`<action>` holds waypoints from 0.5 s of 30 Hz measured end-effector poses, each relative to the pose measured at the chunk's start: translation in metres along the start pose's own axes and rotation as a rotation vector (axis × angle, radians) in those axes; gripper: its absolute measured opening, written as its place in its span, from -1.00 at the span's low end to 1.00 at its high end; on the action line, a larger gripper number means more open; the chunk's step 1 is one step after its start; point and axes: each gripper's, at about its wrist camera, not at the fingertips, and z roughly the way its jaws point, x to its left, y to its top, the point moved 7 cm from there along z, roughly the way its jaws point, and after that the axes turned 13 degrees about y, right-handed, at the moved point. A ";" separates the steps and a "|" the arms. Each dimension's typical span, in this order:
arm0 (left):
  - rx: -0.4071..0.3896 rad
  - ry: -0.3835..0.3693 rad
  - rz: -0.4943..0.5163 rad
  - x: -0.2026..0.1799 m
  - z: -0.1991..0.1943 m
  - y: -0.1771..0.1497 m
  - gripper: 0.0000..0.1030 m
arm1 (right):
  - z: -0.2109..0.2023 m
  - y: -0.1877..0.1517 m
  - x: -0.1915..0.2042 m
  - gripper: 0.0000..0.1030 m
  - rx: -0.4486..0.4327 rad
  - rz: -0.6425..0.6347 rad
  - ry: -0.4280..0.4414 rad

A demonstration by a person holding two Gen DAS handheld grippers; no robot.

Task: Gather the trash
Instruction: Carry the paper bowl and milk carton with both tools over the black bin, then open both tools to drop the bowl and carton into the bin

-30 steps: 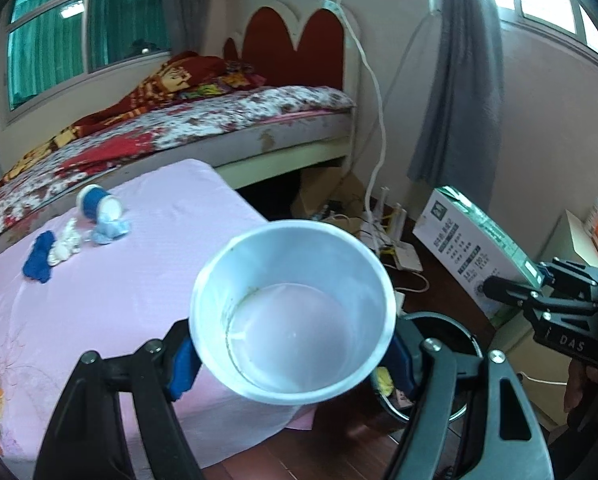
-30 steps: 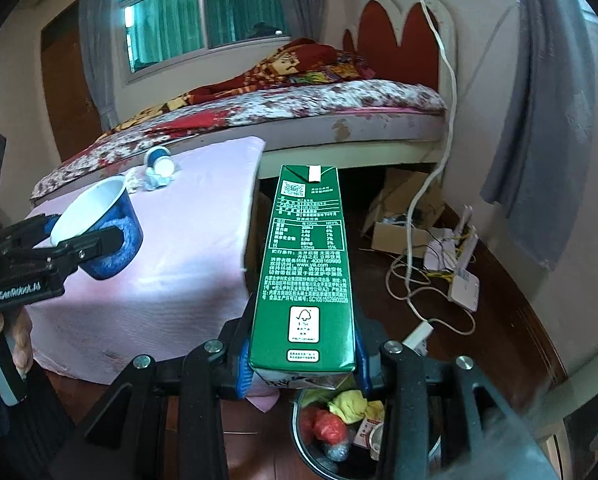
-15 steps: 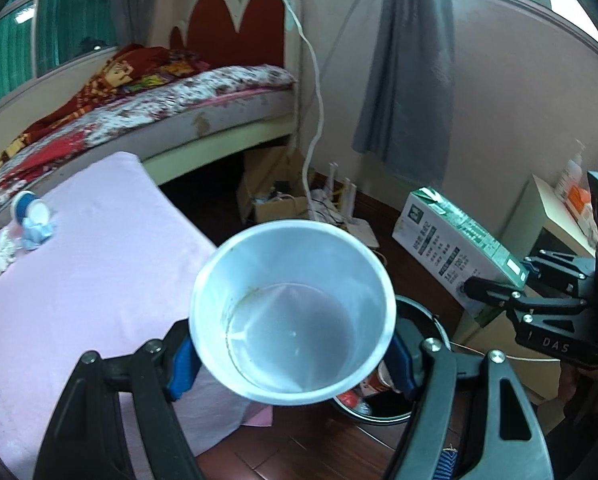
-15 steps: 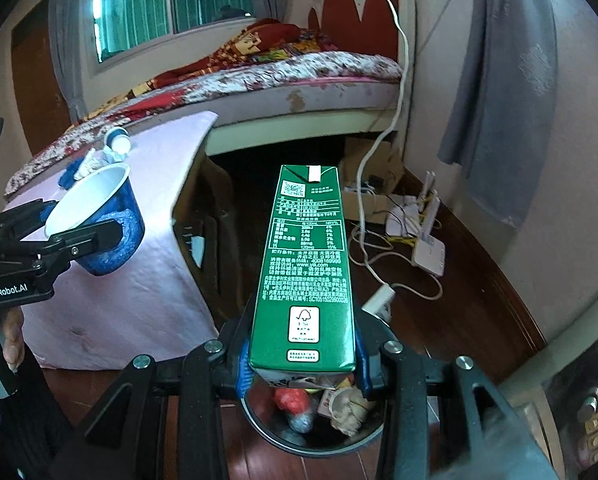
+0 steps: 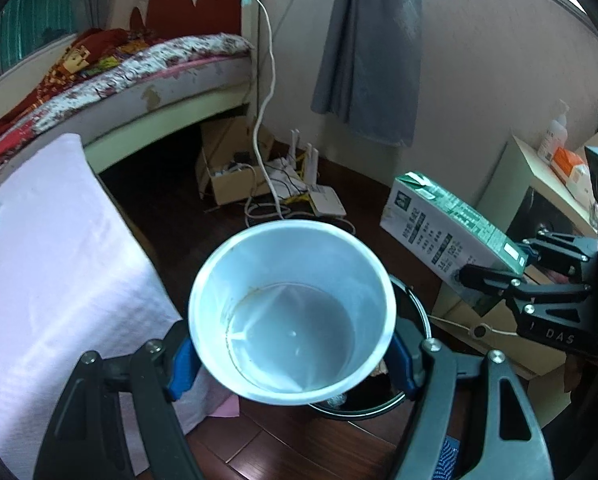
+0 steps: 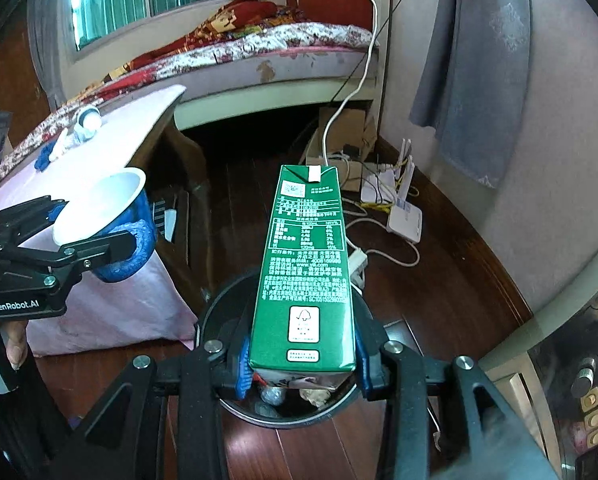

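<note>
Left tongs clamped on the paper cup, pads pressing its blue outer wall on both sides. Cup mouth faces the left wrist camera; inside looks empty apart from a brown ring near the bottom. Gripped low on the body, probably so the rim stays free to tip out.

Right tongs clamped on the green carton at its base end, blue pads on either side. The carton runs straight out ahead along the fingers, spout end farthest from the tongs. An end grip like this leaves the long body overhanging the drop point.

Trash bin: black, round, on the wooden floor, directly below and just ahead of the right tongs; its rim shows under the carton base, with crumpled rubbish already inside. In the left wrist view the bin sits right beneath the cup, mostly hidden by it.

Judgement: both items are carried over the bin for release; neither is dropped yet. Pink-covered surface lies to the left of the left tongs, with a few small items left on it.
</note>
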 end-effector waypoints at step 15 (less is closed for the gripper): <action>0.137 -0.134 0.020 -0.027 0.059 -0.027 0.48 | 0.057 -0.049 -0.016 -0.19 0.193 -0.045 0.005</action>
